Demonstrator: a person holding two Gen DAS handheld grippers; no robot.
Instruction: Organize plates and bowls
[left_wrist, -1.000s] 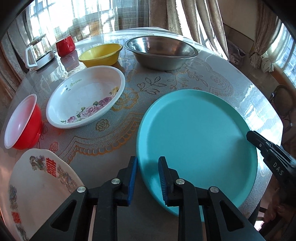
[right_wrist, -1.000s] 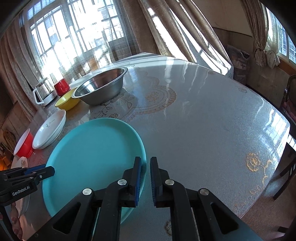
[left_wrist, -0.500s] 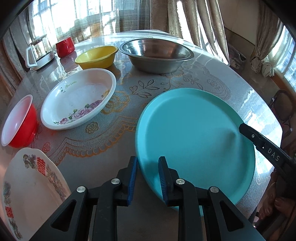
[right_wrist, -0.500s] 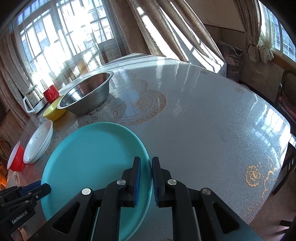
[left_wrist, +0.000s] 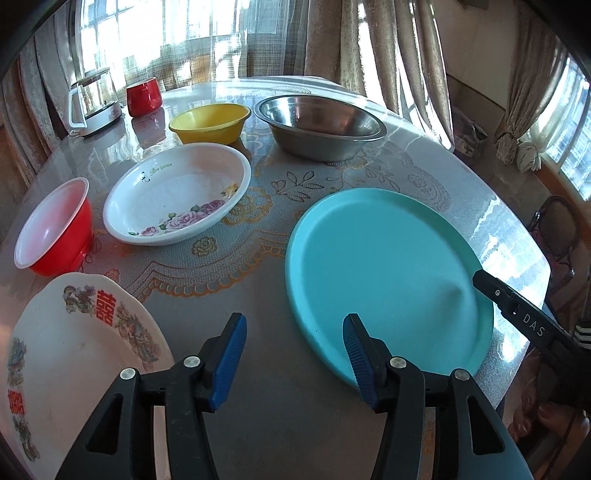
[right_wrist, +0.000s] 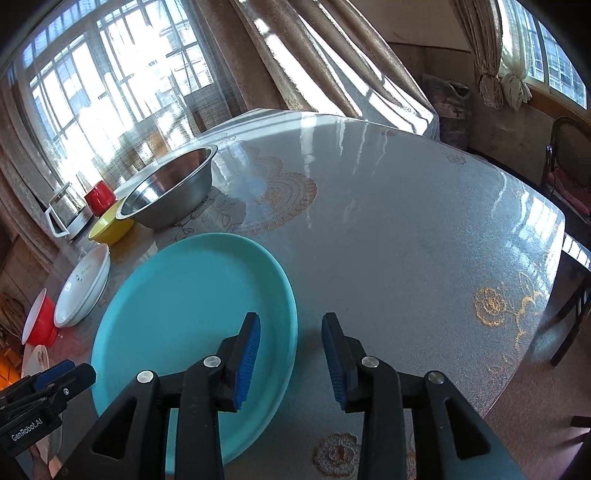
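Observation:
A large teal plate (left_wrist: 388, 273) lies flat on the round table near its front edge; it also shows in the right wrist view (right_wrist: 192, 314). My left gripper (left_wrist: 293, 358) is open and empty, above the table just left of the plate's near rim. My right gripper (right_wrist: 290, 356) is open and empty, straddling the plate's right rim from above. A white rose-patterned dish (left_wrist: 177, 194), a red bowl (left_wrist: 55, 227), a yellow bowl (left_wrist: 210, 122), a steel bowl (left_wrist: 321, 125) and a white plate with red characters (left_wrist: 74, 369) stand to the left and behind.
A glass kettle (left_wrist: 94, 101) and a red cup (left_wrist: 144, 96) stand at the far left of the table (right_wrist: 406, 229). Curtains and windows lie behind. A chair (right_wrist: 569, 158) stands to the right of the table.
Both grippers have opened from shut. The teal plate now lies flat on the table. The left gripper has drawn back a little from the plate's rim.

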